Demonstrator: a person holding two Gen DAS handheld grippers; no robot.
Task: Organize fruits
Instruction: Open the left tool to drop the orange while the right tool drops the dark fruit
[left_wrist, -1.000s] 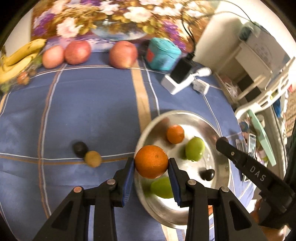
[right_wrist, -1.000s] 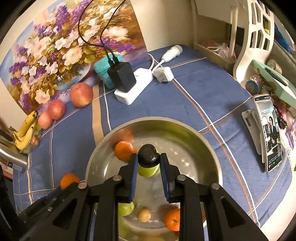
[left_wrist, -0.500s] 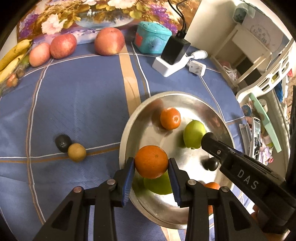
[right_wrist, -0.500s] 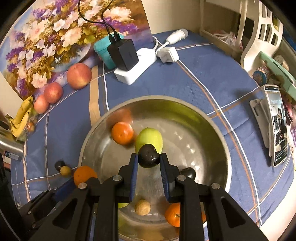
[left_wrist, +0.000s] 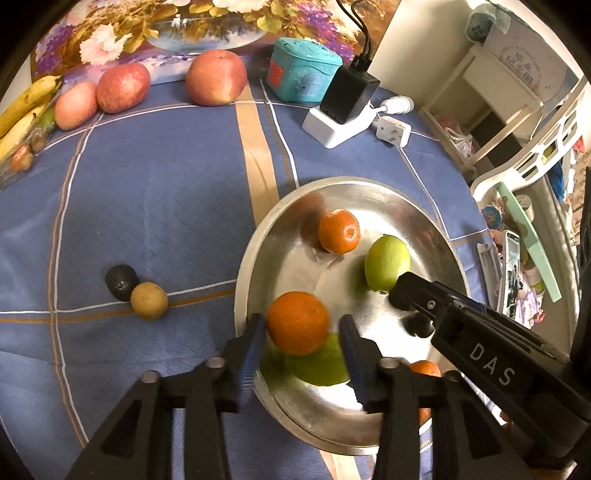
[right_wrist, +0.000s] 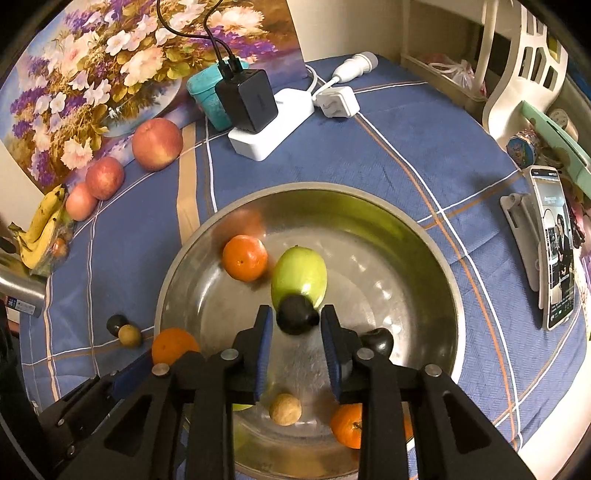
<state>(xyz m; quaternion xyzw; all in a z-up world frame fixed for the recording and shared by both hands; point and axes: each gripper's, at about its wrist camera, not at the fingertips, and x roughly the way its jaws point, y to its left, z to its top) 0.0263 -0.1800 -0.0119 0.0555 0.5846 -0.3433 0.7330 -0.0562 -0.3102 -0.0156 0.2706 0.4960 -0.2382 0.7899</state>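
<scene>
Opening over the metal bowl (left_wrist: 255, 258): left gripper (left_wrist: 303, 343) jaws around orange (left_wrist: 297, 322), right gripper (right_wrist: 296, 332) around dark fruit (right_wrist: 295, 314).

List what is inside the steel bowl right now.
In the steel bowl: small orange, green apple, two dark fruits, tan fruit, another orange. The claw arms cover part of the floor.

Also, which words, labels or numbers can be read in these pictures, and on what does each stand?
"DAS": white letters on the right gripper arm, left wrist view.
Can label: too small to read.
Phone screen: blurred.
White shelf sign: blurred.
Nothing else is readable.
</scene>
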